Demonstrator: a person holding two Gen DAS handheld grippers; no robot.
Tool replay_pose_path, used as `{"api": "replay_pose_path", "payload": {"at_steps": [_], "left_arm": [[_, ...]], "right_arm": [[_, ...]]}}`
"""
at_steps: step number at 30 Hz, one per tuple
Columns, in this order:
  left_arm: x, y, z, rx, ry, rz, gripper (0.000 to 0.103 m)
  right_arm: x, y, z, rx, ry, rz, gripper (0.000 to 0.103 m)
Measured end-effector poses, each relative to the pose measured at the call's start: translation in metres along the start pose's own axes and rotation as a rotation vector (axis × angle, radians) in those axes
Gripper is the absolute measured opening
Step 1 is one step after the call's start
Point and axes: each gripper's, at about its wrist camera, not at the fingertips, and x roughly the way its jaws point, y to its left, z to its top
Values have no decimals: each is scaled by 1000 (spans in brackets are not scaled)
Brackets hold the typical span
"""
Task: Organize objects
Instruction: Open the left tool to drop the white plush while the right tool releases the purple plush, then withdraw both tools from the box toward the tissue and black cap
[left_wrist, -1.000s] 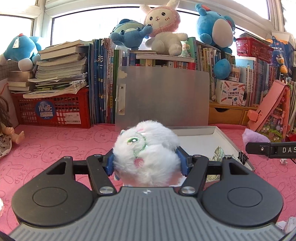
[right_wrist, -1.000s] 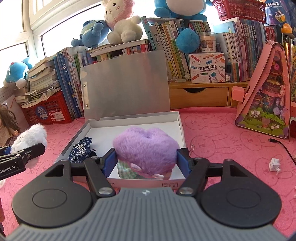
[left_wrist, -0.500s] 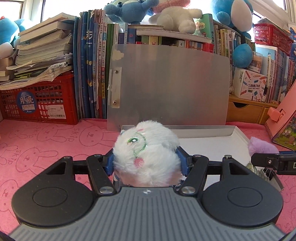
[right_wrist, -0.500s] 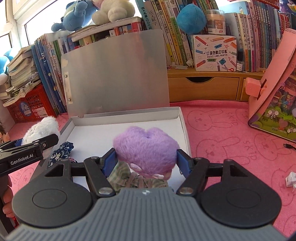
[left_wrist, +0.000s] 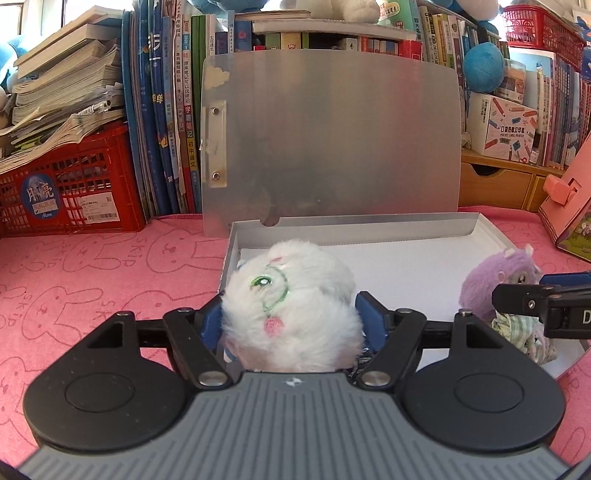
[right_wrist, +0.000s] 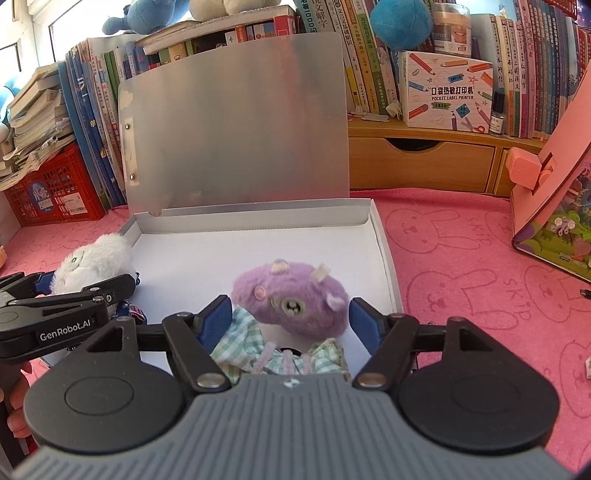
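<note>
My left gripper (left_wrist: 291, 321) is shut on a white fluffy plush doll (left_wrist: 291, 306) and holds it over the left front part of the open white box (left_wrist: 369, 225). My right gripper (right_wrist: 290, 314) has its jaws spread wider than the purple plush doll (right_wrist: 291, 302) in a checked dress; the doll sits between them inside the box (right_wrist: 384, 251), at its front. The white doll (right_wrist: 92, 258) and left gripper show at the left in the right wrist view. The purple doll (left_wrist: 498, 284) shows at the right in the left wrist view.
The box's grey lid (left_wrist: 332, 140) stands upright behind it. Behind are rows of books (left_wrist: 166, 110), a red crate (left_wrist: 70, 184) with stacked books, a wooden drawer shelf (right_wrist: 421, 162) and a pink toy house (right_wrist: 554, 199) at the right. The pink mat (right_wrist: 461, 258) covers the table.
Both grippers moved forward and down over the box. The right gripper's jaws opened and the purple doll now sits upright in the box, face showing. The left still grips the white doll.
</note>
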Motion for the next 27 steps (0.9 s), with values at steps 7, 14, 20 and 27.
{"api": "replay_pose_path", "payload": {"at_steps": [7,14,20,27], "left_arm": [[-28,5,8,-25,-42,-24,92],[-71,3,6,-16,-76,-65,94],[-118,-5,-13,14,-118,-123,94],[-172,-15,-54,38,-134,-196,95]], "right_arm": [[-22,-4,1,-4,-50,-17,83],[-62,-4,-7,-42,-123,-1,85],[-104,0,-30,-88,-175,40,87],[-148,5,-73,-150,-208,71,87]]}}
